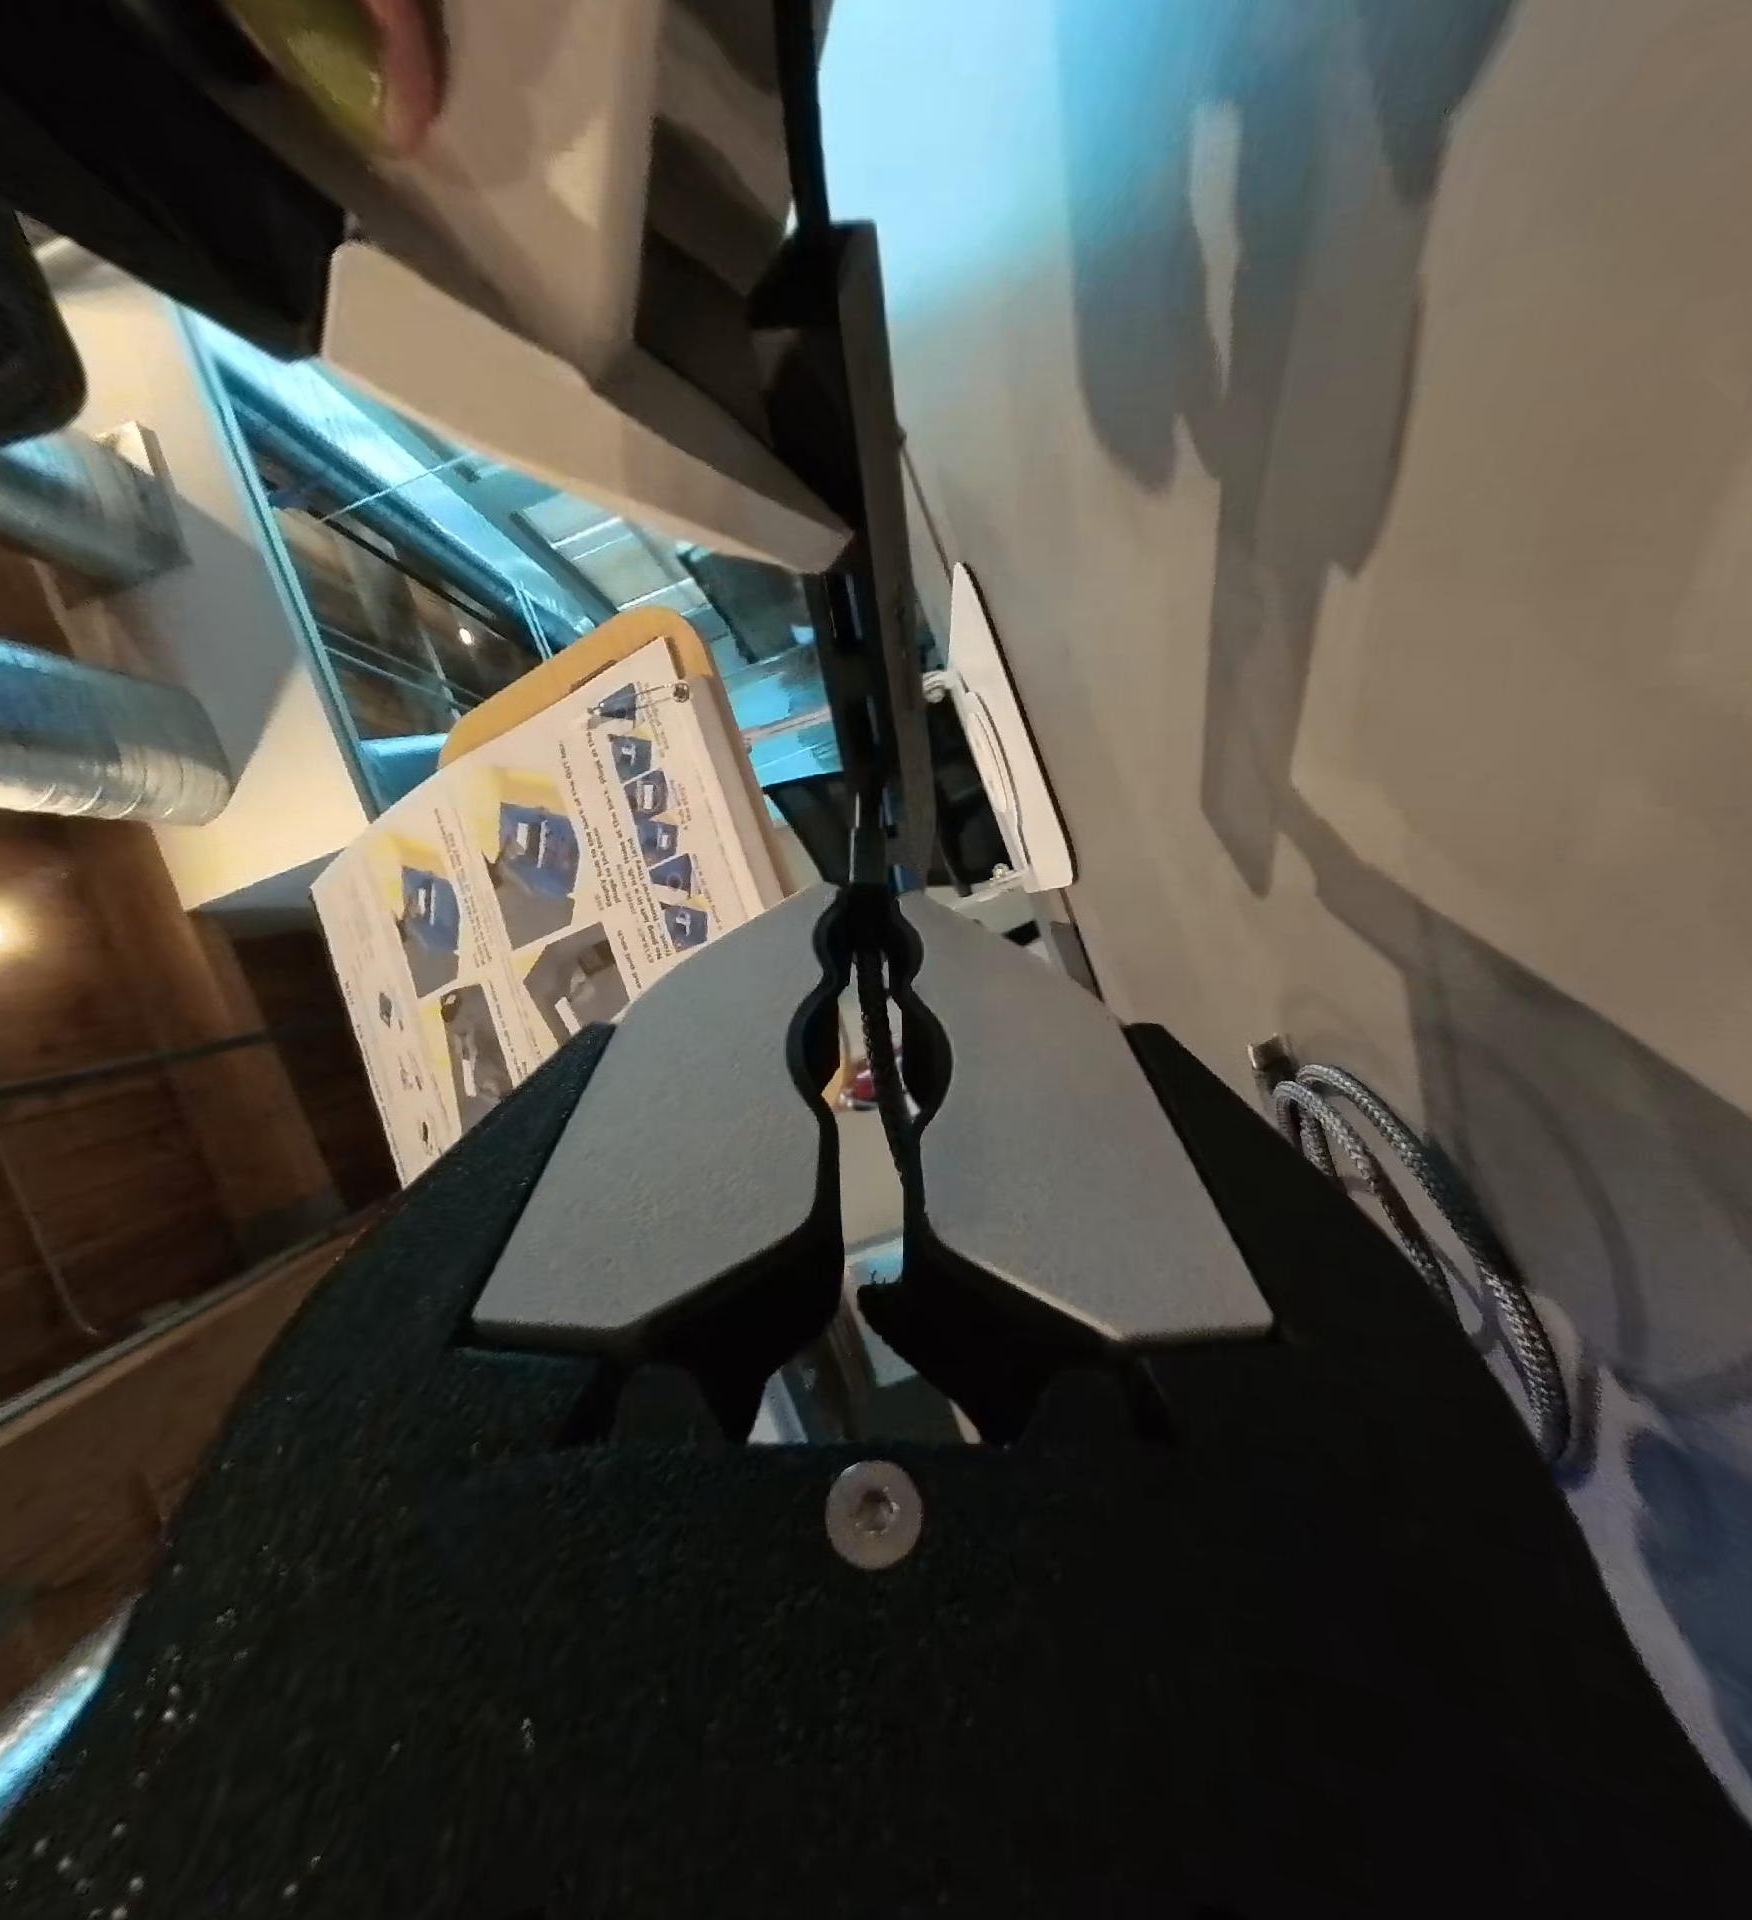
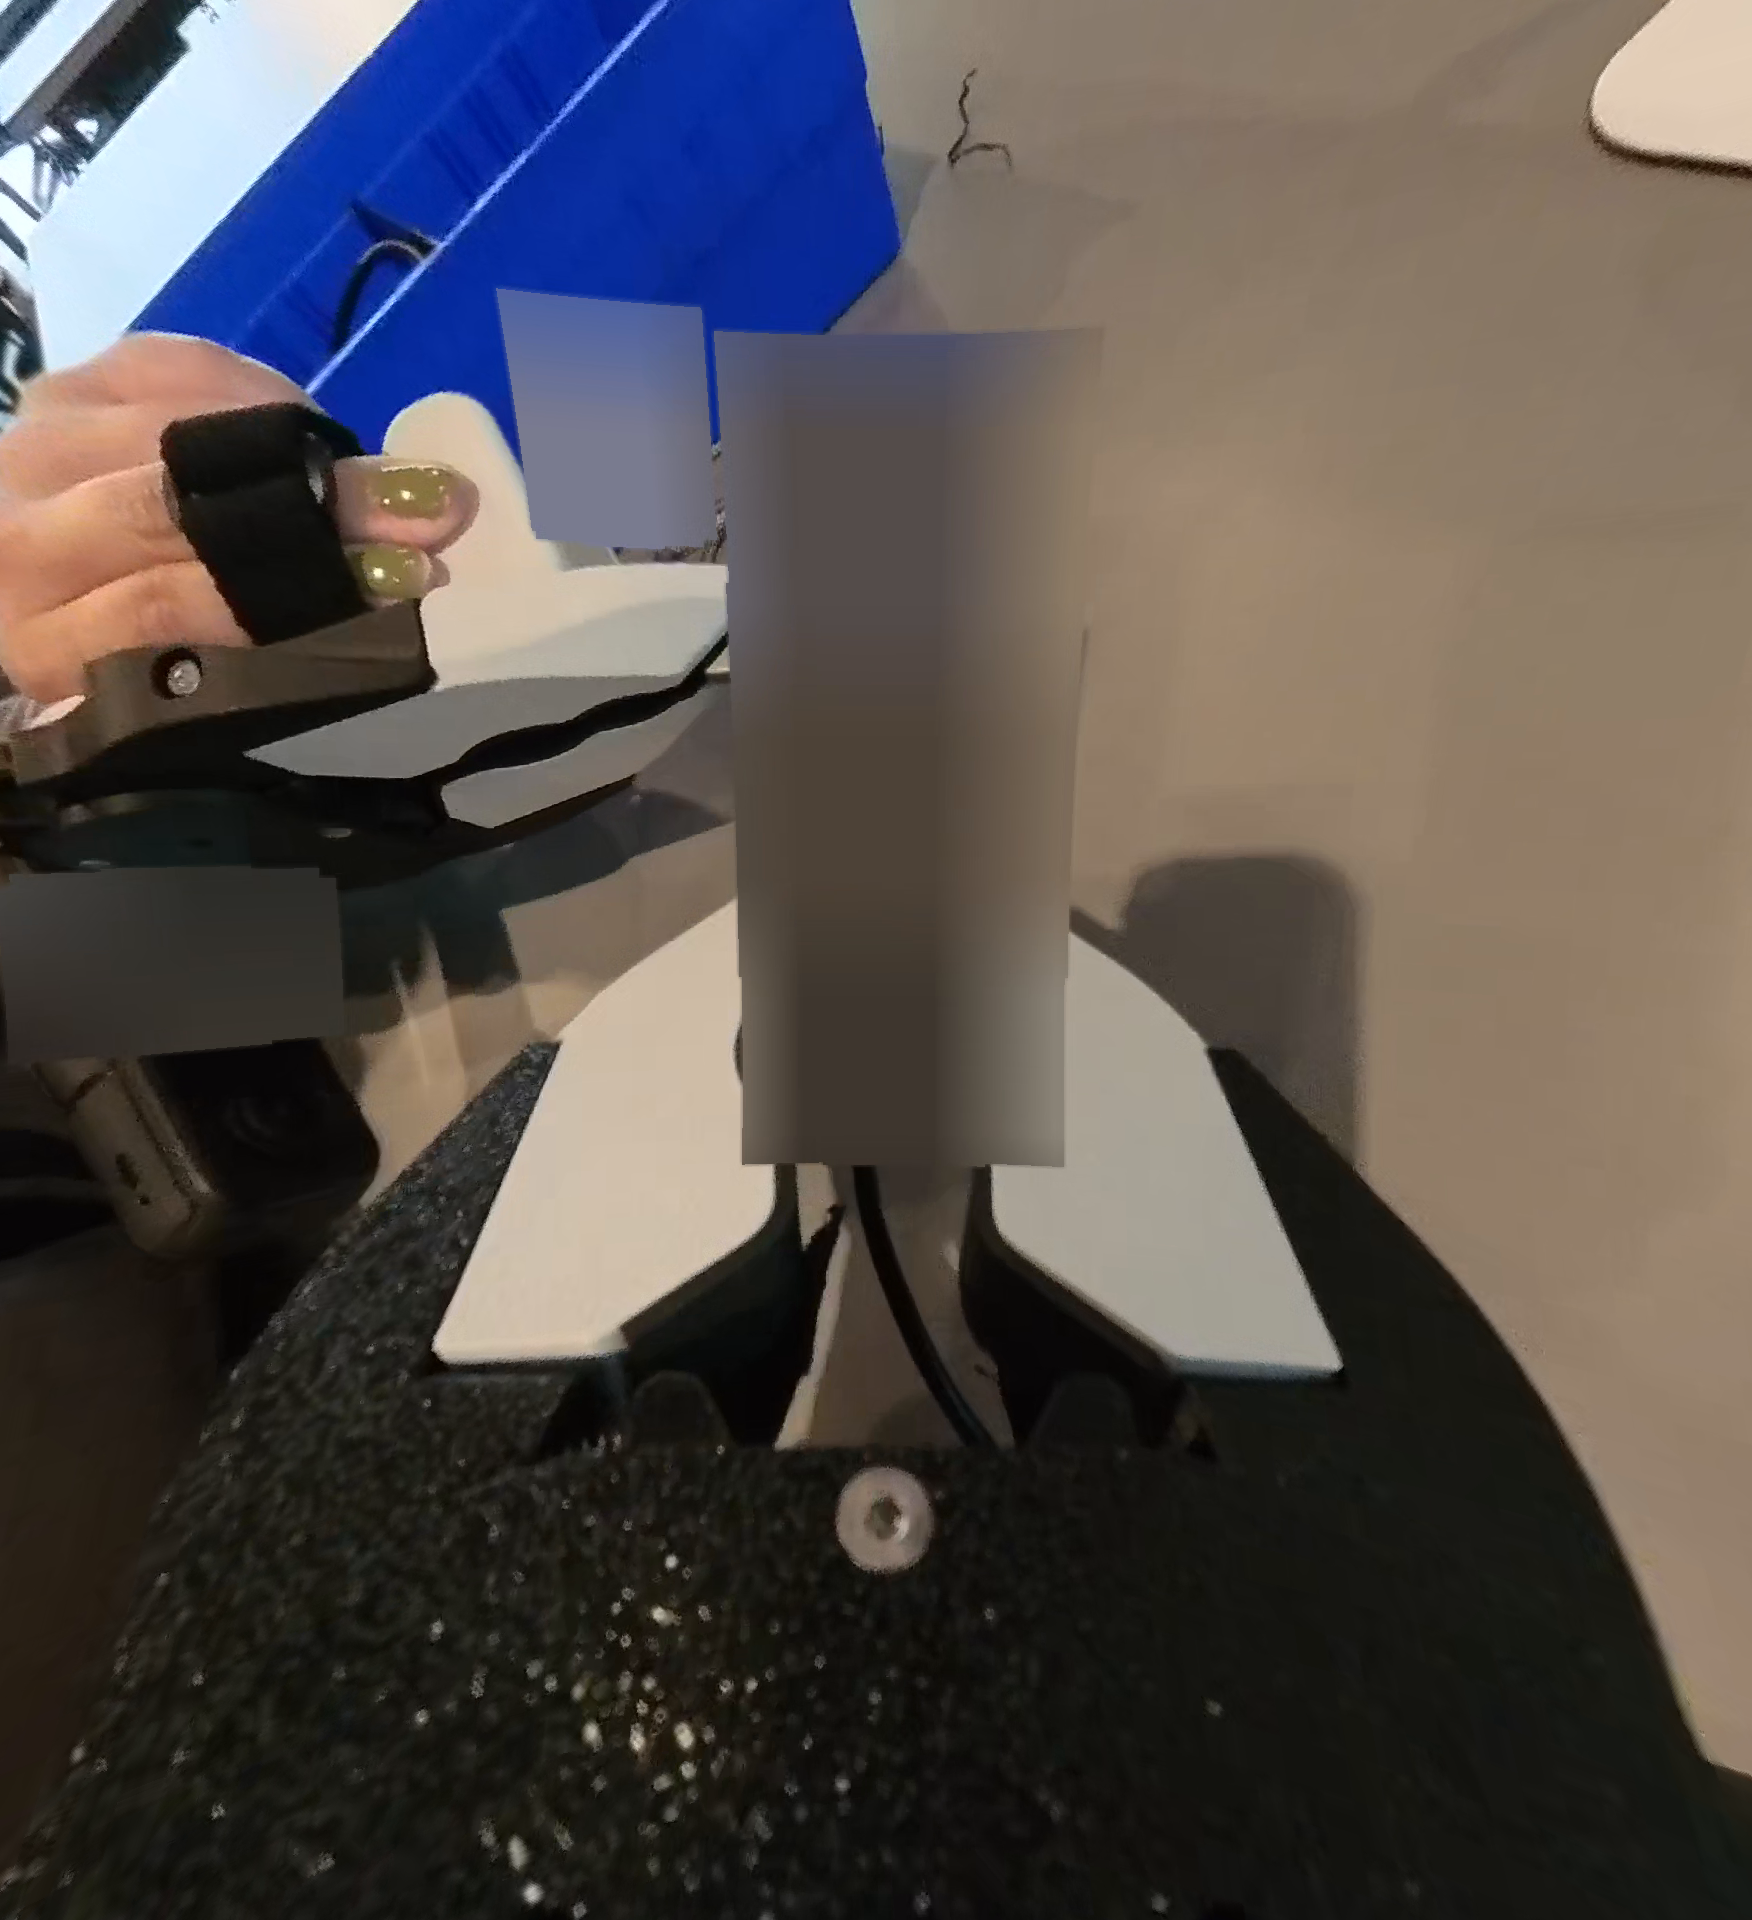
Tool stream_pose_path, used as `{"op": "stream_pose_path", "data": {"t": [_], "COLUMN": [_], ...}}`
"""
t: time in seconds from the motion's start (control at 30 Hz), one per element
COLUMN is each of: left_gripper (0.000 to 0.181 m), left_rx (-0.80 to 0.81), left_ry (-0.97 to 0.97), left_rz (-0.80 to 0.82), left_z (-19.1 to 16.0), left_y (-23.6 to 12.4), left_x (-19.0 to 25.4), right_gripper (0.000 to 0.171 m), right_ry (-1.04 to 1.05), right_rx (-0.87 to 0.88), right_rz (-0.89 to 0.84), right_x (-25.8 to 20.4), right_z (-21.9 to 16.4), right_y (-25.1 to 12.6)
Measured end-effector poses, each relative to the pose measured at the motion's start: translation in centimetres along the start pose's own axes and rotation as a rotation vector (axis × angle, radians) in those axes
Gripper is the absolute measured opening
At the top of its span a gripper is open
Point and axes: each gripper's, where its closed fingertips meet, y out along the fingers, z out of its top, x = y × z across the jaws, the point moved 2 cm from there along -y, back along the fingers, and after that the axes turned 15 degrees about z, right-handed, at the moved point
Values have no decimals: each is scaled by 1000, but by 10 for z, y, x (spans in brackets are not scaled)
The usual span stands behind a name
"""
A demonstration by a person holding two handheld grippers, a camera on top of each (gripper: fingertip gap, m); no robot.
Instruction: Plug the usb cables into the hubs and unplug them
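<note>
While the left hand-held gripper (image 1: pixel 867 940) pinches the black braided cable (image 1: pixel 882 1049) just short of the dark hub (image 1: pixel 877 582), steady straight travel matters; the right hand-held gripper's (image 2: pixel 893 1039) grip is hidden.

Left gripper (image 1: pixel 867 940): grey-faced fingers closed on a black braided cable (image 1: pixel 887 1081) running between them to a slim dark hub (image 1: pixel 877 540), held edge-on by the other gripper (image 1: pixel 581 416). Counter (image 1: pixel 1474 520): grey, carrying a white plate (image 1: pixel 1007 727) and a coiled grey braided cable (image 1: pixel 1423 1226). Behind: illustrated instruction sheet (image 1: pixel 539 883) on a wooden board.
</note>
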Motion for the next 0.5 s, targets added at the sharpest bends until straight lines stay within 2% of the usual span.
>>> {"op": "stream_pose_path", "data": {"t": [0.23,0.5], "left_gripper": [6,6], "left_rx": [57,58], "left_ry": [33,6], "left_rz": [-131,-169], "left_z": [6,6], "left_y": [-10,-11], "left_x": [13,15], "right_gripper": [33,33], "right_ry": [140,21], "right_rx": [-64,-108], "right_rz": [92,10], "right_x": [-1,1], "right_z": [-15,-15], "right_y": [4,7]}}
